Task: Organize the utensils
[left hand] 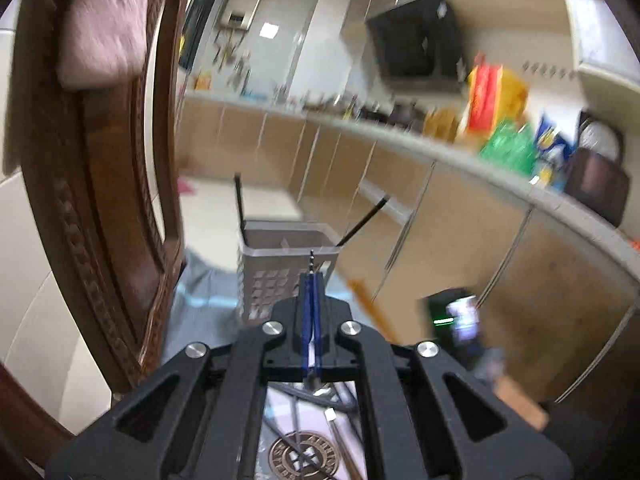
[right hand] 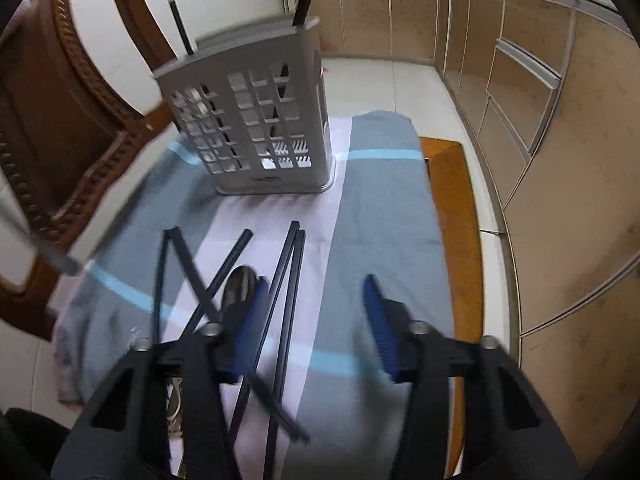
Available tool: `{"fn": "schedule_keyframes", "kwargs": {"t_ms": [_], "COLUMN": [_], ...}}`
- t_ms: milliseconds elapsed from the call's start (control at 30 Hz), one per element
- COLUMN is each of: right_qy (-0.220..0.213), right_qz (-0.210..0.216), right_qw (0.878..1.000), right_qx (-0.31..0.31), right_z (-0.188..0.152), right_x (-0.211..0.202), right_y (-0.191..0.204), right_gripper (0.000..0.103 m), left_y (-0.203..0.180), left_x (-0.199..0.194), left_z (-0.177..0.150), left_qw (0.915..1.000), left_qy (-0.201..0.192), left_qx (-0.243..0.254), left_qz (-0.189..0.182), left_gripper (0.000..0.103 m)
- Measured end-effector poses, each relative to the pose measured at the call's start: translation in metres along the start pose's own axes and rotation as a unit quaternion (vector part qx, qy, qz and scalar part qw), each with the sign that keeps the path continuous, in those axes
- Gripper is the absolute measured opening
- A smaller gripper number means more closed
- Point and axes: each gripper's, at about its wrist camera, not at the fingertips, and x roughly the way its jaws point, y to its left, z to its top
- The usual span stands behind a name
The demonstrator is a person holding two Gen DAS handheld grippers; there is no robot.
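A grey perforated utensil holder (left hand: 276,280) (right hand: 256,120) stands on a blue-grey cloth (right hand: 380,200), with two black chopsticks (left hand: 239,200) (right hand: 182,26) sticking up out of it. My left gripper (left hand: 311,292) hangs above the table, short of the holder, shut on a thin dark chopstick whose grooved tip (left hand: 312,258) pokes out past the blue pads. My right gripper (right hand: 316,312) is open low over the cloth. Several loose black chopsticks (right hand: 290,272) lie crossed between and beneath its fingers. A metal spoon (right hand: 240,284) lies partly under its left finger (right hand: 256,308).
A carved wooden chair (left hand: 100,200) (right hand: 60,120) stands close on the left. The wooden table edge (right hand: 452,184) shows to the right of the cloth. Kitchen cabinets (right hand: 560,160) and a cluttered counter (left hand: 500,120) run behind and to the right. The left view is motion-blurred.
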Motion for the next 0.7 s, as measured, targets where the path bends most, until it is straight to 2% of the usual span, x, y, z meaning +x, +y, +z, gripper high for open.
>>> {"fn": "schedule_keyframes", "kwargs": {"t_ms": [67,200,367,500,533,600,700], "right_qy": [0.022,0.051,0.087,0.083,0.078,0.076,0.059], "right_qz": [-0.008,-0.017,-0.046,-0.069,-0.067,-0.062,-0.053], "right_qw": [1.0,0.998,0.995,0.994,0.994,0.995,0.997], "right_qx": [-0.008,-0.016,-0.025,-0.031,-0.03,-0.029,-0.011], "right_z": [0.007,0.01,0.009,0.019,0.022,0.027,0.032], "right_x": [0.018,0.039,0.063,0.076,0.079,0.083,0.076], "right_y": [0.007,0.017,0.024,0.03,0.03,0.03,0.022], "right_gripper": [0.035,0.032,0.025,0.019,0.018,0.008,0.007], "left_y": [0.0,0.002,0.005,0.008,0.009,0.01,0.012], "left_x": [-0.008,-0.005,-0.007,-0.007,-0.007,-0.004,-0.002], "left_z": [0.002,0.0,-0.004,-0.005,-0.006,-0.008,-0.007], "left_qw": [0.9997,0.9998,0.9996,0.9997,0.9997,0.9997,0.9997], "left_qy": [-0.015,0.007,0.014,0.013,0.013,0.018,0.022], "left_qx": [0.006,0.004,0.008,0.013,0.011,0.009,0.01], "left_qz": [-0.016,-0.019,-0.023,-0.017,-0.016,-0.014,-0.01], "left_gripper": [0.002,0.002,0.002,0.002,0.002,0.002,0.002]}}
